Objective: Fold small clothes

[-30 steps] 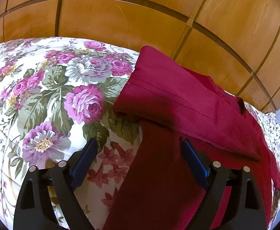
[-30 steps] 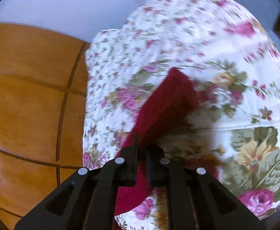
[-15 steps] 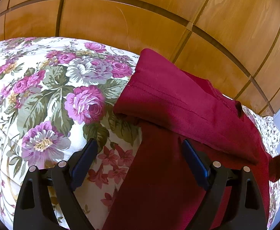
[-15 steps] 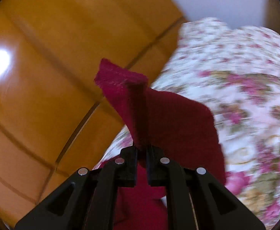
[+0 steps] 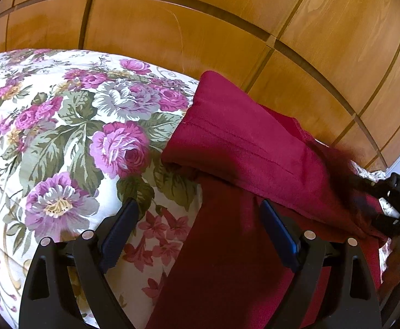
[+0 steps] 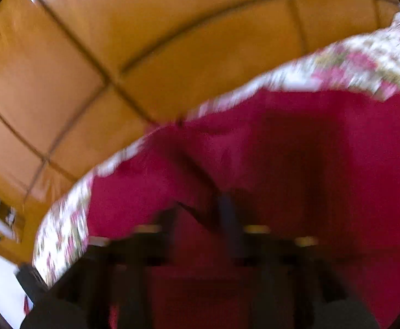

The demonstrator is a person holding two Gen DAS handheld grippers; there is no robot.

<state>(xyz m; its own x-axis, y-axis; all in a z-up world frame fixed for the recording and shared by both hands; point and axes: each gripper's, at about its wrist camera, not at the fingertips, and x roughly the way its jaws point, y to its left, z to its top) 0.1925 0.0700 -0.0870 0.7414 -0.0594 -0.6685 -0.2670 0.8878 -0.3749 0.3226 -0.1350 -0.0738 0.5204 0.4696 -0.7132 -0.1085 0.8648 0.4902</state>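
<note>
Letting go: right gripper (image 6: 197,213) jaws opening after carrying red cloth (image 5: 243,148) corner across, nothing pinched now. Cloth lies folded over on flowery bed cover (image 5: 63,137). Left gripper (image 5: 197,230) jaws wide, empty, over cloth edge. Fold looks done; next smooth.

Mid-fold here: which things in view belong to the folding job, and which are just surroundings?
In the job:
- dark red garment, partly folded on the bed
- left gripper, open over the garment's edge
- right gripper, jaws opening above the garment, blurred

Just there:
- floral bedspread
- wooden panelled headboard
</note>
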